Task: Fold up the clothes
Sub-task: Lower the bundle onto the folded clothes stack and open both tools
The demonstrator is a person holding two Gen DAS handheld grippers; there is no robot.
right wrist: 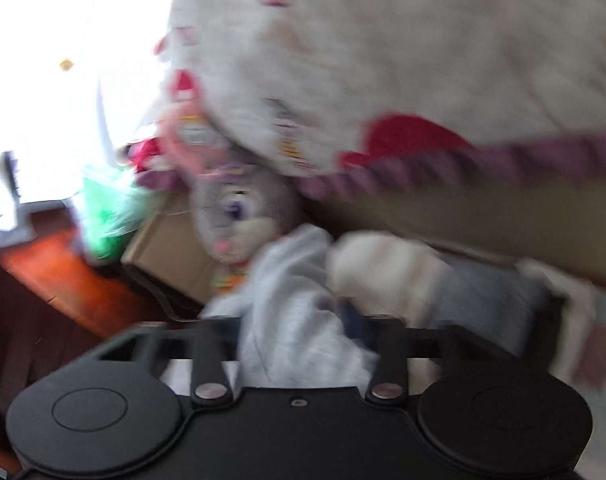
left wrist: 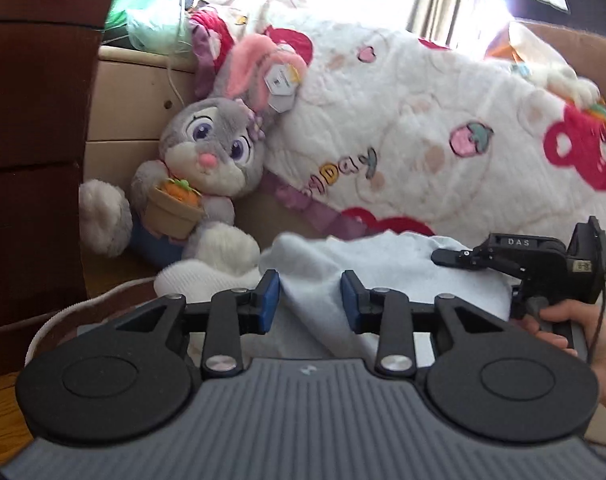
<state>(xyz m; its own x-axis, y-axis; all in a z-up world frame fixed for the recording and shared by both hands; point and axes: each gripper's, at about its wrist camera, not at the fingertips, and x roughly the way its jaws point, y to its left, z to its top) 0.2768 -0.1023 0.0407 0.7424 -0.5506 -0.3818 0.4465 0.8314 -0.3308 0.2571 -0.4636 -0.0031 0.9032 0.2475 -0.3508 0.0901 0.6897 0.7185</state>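
while the left hand-held gripper stands wide around the pale blue garment, the right hand-held gripper pinches its cloth beside a plush rabbit.

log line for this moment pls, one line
task: fold clothes | left gripper: open, light blue garment between pads | right gripper: on same garment, grip unclear | nearby: plush bunny, quilt

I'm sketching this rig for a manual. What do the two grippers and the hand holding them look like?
The left gripper has black linkage arms with silver rivets, blue finger pads, two round black discs and a ribbed grey body. The right gripper is black, marked "DAS" in white, with a thin dark cable trailing down. The hand shows no glove; no sleeve is visible.
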